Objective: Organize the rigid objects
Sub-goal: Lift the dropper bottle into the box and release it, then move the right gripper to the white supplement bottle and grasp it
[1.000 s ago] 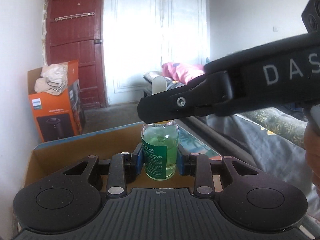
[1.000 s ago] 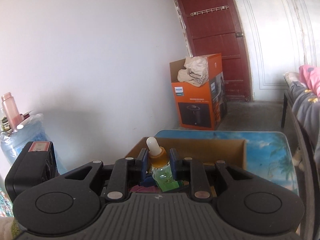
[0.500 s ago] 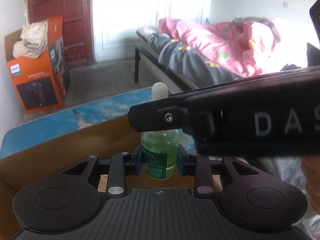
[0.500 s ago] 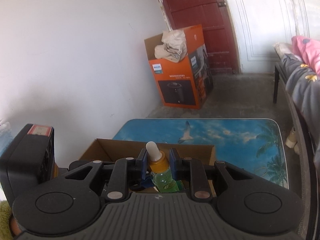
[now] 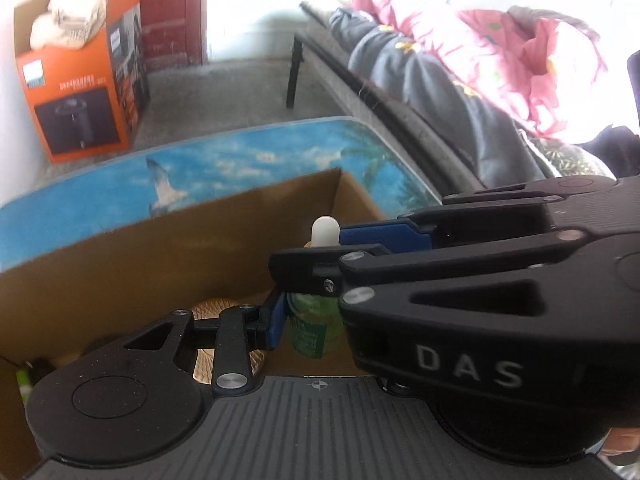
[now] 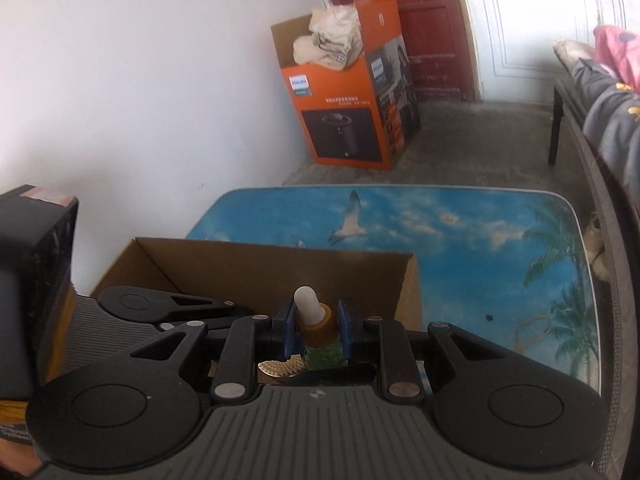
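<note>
A green dropper bottle (image 5: 314, 330) with an orange collar and a white rubber bulb stands upright inside an open cardboard box (image 5: 168, 240). My left gripper (image 5: 316, 320) is shut on the bottle's glass body. My right gripper (image 6: 316, 330) is shut on its orange collar (image 6: 318, 326) just below the bulb; it reaches in from the right across the left wrist view (image 5: 460, 280). The bottle hangs low in the box near its right wall. The bottle's base is hidden.
The box (image 6: 256, 264) sits on a blue beach-print table (image 6: 480, 240). A gold ribbed disc (image 5: 212, 308) lies on the box floor by the bottle. An orange appliance box (image 6: 352, 108) stands on the floor by the wall. A bed with bedding (image 5: 460, 80) runs along the right.
Both grippers have carried the bottle downward together into the cardboard box. The views have tilted down, so the box walls and the table top fill more of both frames.
</note>
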